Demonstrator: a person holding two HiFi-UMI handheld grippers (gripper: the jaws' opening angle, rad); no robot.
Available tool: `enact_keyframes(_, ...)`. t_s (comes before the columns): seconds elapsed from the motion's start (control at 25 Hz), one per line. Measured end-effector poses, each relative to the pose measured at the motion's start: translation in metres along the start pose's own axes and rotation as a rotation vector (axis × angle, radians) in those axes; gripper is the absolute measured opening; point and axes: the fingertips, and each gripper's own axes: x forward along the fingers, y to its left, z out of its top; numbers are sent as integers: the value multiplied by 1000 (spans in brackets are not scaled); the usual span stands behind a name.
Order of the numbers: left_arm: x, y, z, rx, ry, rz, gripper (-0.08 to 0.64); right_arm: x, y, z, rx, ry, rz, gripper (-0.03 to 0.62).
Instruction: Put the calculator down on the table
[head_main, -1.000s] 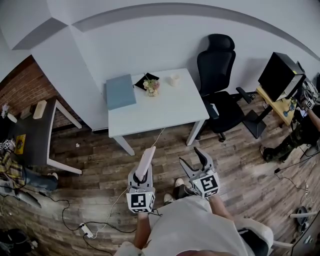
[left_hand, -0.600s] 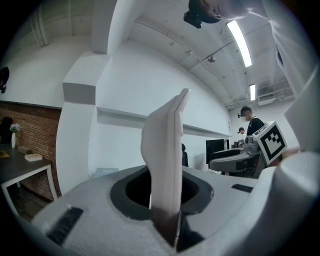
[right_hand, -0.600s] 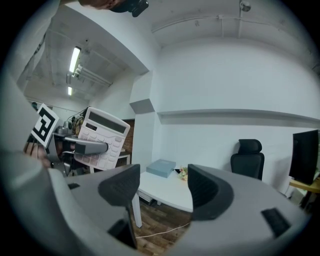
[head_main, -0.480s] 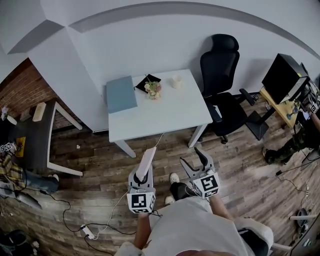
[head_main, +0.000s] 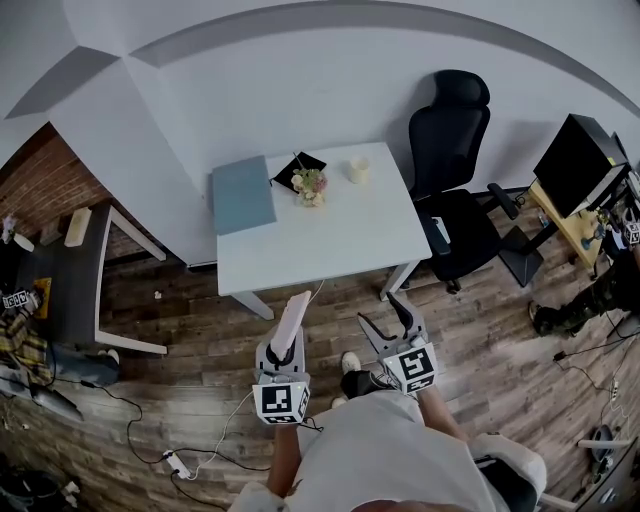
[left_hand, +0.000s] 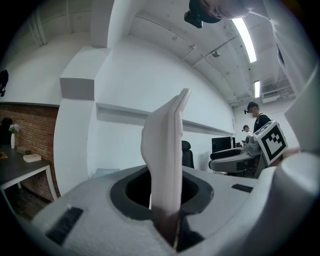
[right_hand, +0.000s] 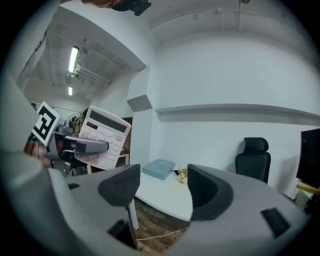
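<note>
My left gripper is shut on the pink calculator, which stands on edge between the jaws and sticks out forward over the wooden floor, short of the white table. In the left gripper view the calculator rises edge-on from the closed jaws. The right gripper view shows its key face at the left. My right gripper is beside it, open with nothing between its fingers, pointing toward the table.
On the table lie a grey-blue book, a small flower pot on a dark square, and a white cup. A black office chair stands right of the table. A dark desk stands at the left. Cables run over the floor.
Both grippers have moved forward toward the white table, which now lies closer in the head view. The calculator stays held in the left gripper.
</note>
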Motion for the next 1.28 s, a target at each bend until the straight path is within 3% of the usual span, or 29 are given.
enact_keyframes(0.84,96,13,10,16,18,77,78,76,-79,-2,11,-1,69,295)
enact_keyframes(1.28,120,8,7,14,34,106,80,91,-102,-10,12,10,93,288)
